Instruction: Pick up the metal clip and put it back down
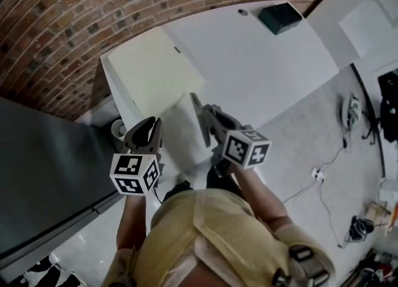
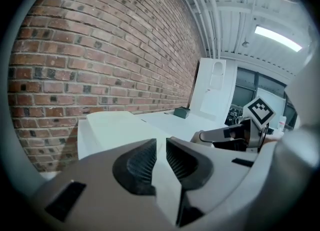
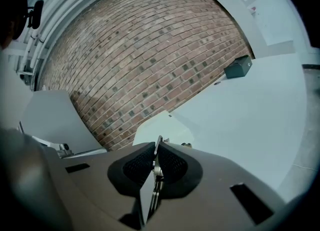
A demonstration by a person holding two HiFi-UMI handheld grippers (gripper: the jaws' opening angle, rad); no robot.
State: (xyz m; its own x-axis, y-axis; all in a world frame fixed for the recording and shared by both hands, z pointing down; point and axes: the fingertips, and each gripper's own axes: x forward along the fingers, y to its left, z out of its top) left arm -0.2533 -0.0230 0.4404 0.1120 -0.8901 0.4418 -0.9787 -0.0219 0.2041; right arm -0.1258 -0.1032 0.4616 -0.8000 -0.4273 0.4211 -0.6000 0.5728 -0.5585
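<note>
Right gripper view: my right gripper (image 3: 155, 156) pinches the metal clip (image 3: 158, 143) over the edge of the white table (image 3: 240, 120), likely for set-down; left gripper (image 2: 159, 156) gapes empty.

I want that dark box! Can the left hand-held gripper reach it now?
Probably not yet: the dark box sits far across the table, beyond the left hand-held gripper. Nothing blocks the way.

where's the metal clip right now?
Right gripper view: the metal clip is pinched in the right gripper, at the white table's near edge, close to the cream board.
</note>
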